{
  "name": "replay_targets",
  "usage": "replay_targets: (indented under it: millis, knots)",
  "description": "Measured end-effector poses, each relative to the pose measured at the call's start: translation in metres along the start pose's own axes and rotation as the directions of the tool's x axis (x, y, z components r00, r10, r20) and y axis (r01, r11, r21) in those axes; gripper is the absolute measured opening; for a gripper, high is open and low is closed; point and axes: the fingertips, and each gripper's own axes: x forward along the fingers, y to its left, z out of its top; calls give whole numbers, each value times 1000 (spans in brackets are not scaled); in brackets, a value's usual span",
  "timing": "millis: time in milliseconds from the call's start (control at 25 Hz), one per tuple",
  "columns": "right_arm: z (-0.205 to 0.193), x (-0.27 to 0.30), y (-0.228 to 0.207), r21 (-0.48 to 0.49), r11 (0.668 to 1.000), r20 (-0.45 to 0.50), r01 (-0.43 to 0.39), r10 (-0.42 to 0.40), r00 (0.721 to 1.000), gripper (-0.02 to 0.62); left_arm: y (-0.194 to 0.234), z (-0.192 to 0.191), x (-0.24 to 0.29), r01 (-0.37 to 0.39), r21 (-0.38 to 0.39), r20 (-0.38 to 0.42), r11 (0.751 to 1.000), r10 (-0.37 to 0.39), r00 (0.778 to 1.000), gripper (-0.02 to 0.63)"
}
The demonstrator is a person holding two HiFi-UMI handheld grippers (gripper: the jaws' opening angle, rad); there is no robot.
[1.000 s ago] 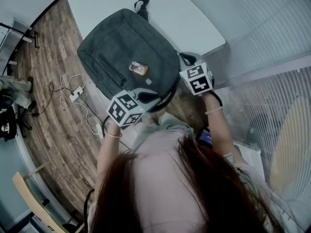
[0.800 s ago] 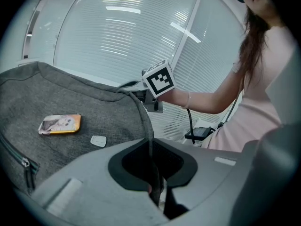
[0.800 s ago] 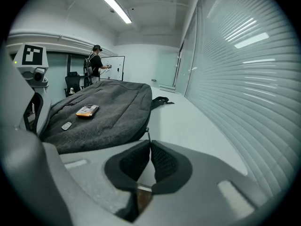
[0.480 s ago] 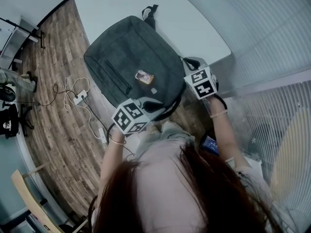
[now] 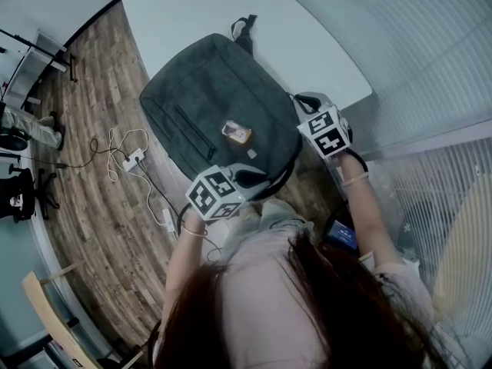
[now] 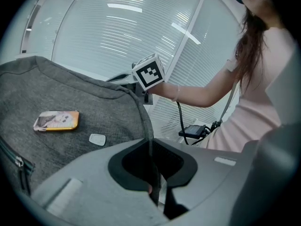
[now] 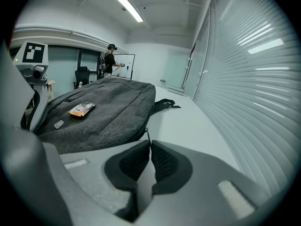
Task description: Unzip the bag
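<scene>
A dark grey bag [image 5: 215, 106] lies flat on the white table [image 5: 307, 37], with a small orange tag [image 5: 237, 132] on its top face. At the bag's near corner my left gripper [image 5: 257, 177] is shut on the edge seam. In the left gripper view that grey edge [image 6: 141, 112] runs straight down between the closed pads of the left gripper [image 6: 153, 173]. My right gripper [image 5: 304, 102] is at the bag's right side. In its own view the right gripper [image 7: 149, 149] is shut on the thin zipper pull [image 7: 148, 136] beside the bag [image 7: 108, 112].
A power strip with white cables [image 5: 131, 158] lies on the wooden floor to the left of the table. A ribbed glass wall [image 7: 249, 79] runs close along the right. A person [image 7: 110, 55] stands far off at the back of the room.
My right gripper has shifted a little along the bag's right side toward the far end. The left gripper has kept its hold on the near corner.
</scene>
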Motion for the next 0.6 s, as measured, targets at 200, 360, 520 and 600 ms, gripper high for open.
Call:
replay_targets:
  millis: [200, 360, 520, 600]
  knots:
    - [7, 9, -3, -33, 999, -1, -15, 15, 1000, 17, 1, -1, 1, 0, -1, -1, 1000, 0, 1000, 35]
    - [12, 14, -5, -39, 999, 0, -21, 21, 1000, 17, 1, -1, 0, 2, 2, -1, 1000, -2, 1000, 35]
    - [15, 19, -7, -44, 999, 1, -27, 27, 1000, 17, 1, -1, 1, 10, -1, 0, 1000, -10, 1000, 34]
    - [17, 22, -9, -54, 998, 1, -28, 28, 1000, 18, 1, -2, 2, 10, 0, 0, 1000, -10, 1000, 34]
